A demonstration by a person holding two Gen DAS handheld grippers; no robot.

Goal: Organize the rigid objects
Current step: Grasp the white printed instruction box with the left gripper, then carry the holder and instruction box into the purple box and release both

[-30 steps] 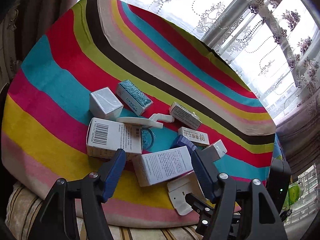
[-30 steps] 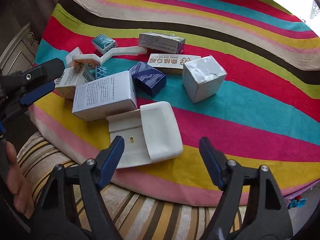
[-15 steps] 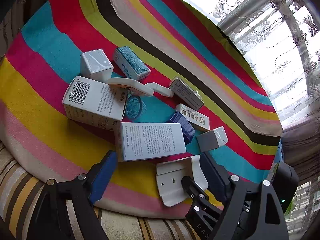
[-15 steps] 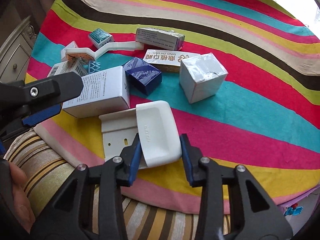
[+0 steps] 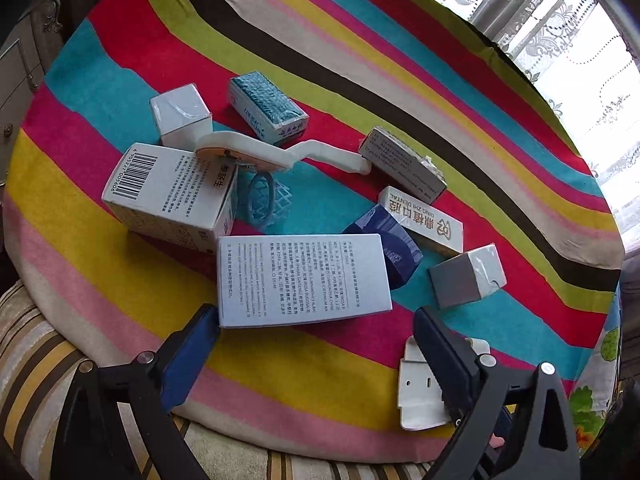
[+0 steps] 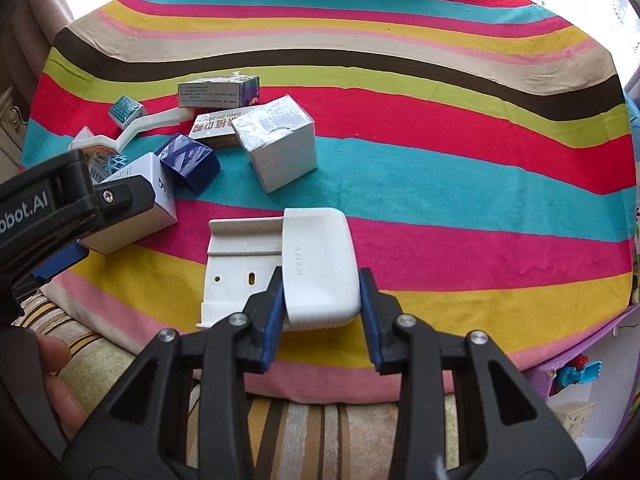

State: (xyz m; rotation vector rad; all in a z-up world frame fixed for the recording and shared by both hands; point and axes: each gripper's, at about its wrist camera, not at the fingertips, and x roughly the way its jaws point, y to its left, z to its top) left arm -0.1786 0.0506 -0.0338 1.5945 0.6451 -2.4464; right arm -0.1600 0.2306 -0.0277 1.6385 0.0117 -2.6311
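- White plastic holder [image 6: 318,268], smooth and rounded at the corners with a flat drilled backplate, lies near the front edge of the striped cloth [image 6: 440,184], and the right gripper [image 6: 322,322] has its jaws clamped on the two sides of its curved shell.
- Left gripper [image 5: 316,344] hangs over the large white carton [image 5: 302,278] (matte card, fine print on its upper face); its jaws are opening, wide apart, with the near edge of that carton between the blue pads [image 5: 188,356] but not pressed.
- Behind it, on the soft towelling surface, sit more rigid cartons: a barcode box [image 5: 172,196], a glossy dark blue box [image 5: 394,246], a taped grey cube [image 5: 466,276] and a long white plastic brush [image 5: 276,154].
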